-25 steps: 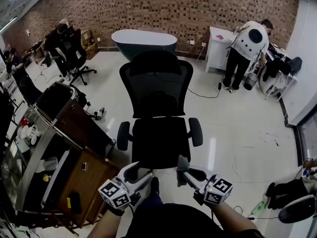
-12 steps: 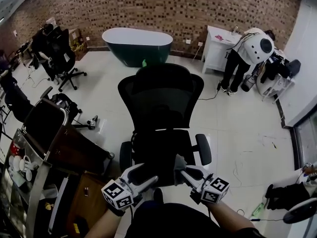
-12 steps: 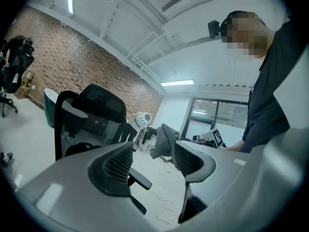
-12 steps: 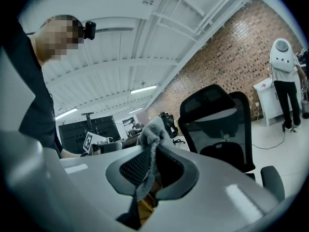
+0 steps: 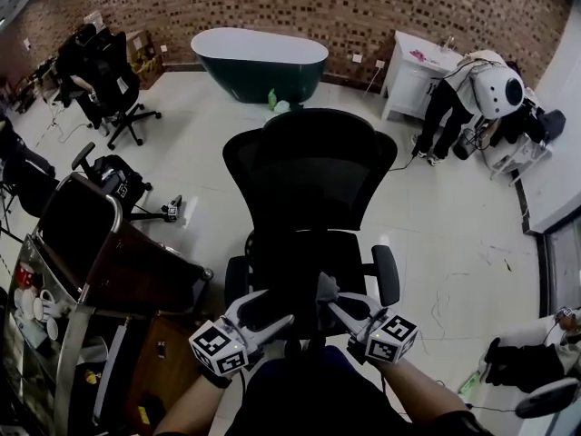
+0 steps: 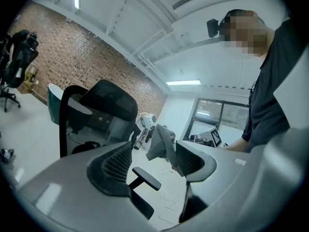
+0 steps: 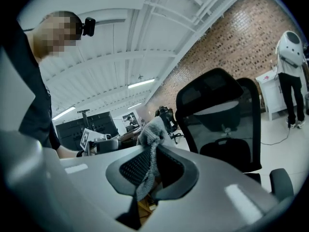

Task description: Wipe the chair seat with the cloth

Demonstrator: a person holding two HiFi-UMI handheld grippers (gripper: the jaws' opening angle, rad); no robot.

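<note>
Grey cloth (image 5: 324, 288) sits pinched in the closed jaws of the right gripper (image 5: 330, 300), over the near edge of the black chair seat (image 5: 295, 257). Just left of it, the left gripper (image 5: 270, 309) has its jaws apart and empty. Since a second ago the seat has drawn nearer beneath both grippers.

So the whole view slides forward and swings a bit left compared to a second ago. The chair (image 5: 309, 180) sits lower and further right in the head view, and looks closer. Both grippers were short of the seat (image 5: 304, 257) before; now the left gripper (image 5: 275, 305) and right gripper (image 5: 329, 300) reach over its front edge, cloth (image 5: 325, 287) included. They're also a touch closer together. The bathtub (image 5: 259, 57) drops fully into view, a green bottle (image 5: 270, 100) shows up beside it, and the person (image 5: 477, 94) at the back drifts toward the right edge.
</note>
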